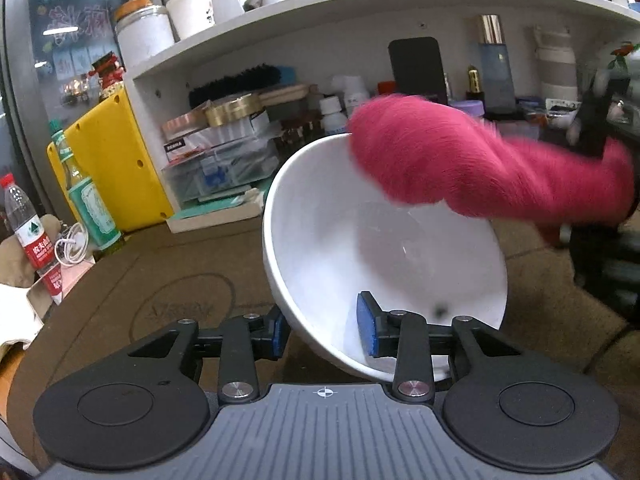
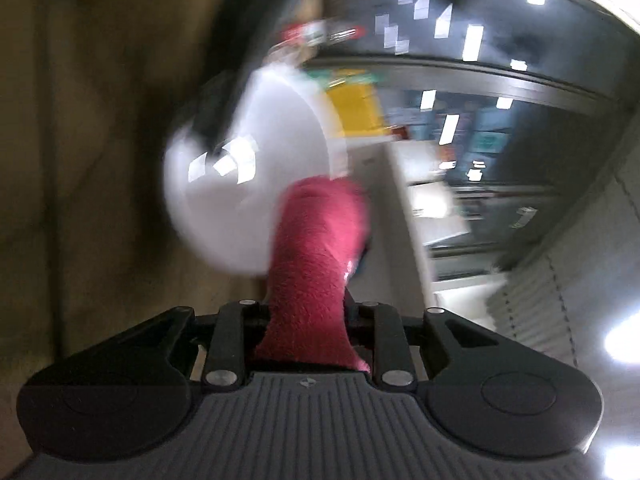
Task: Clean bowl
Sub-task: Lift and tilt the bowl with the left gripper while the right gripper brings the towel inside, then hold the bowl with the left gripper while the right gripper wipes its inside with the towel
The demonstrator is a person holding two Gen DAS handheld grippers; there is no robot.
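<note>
Left wrist view, taking the white bowl [image 1: 384,240] as the landmark: far to its left a plastic water bottle [image 1: 30,236] and a green-labelled glass bottle [image 1: 86,196] stand at the edge of the brown table [image 1: 180,280], with a yellow box [image 1: 114,164] behind them under a white shelf [image 1: 360,12]. The bowl is tilted, its mouth toward the camera. The left gripper [image 1: 326,330] straddles the bowl's near rim, one blue pad outside the wall and the other inside; the jaws stand partly spread, and whether the pads press on the wall cannot be told. A small dark speck [image 1: 441,312] sits low inside the bowl. Over the bowl's upper right rim lies a twisted pink cloth [image 1: 460,164], stretching off to the right.

Right wrist view, heavily blurred: the bowl [image 2: 248,184] is left of centre, and the right gripper [image 2: 306,312] pinches the cloth [image 2: 312,272], whose free end reaches the bowl's edge.
</note>
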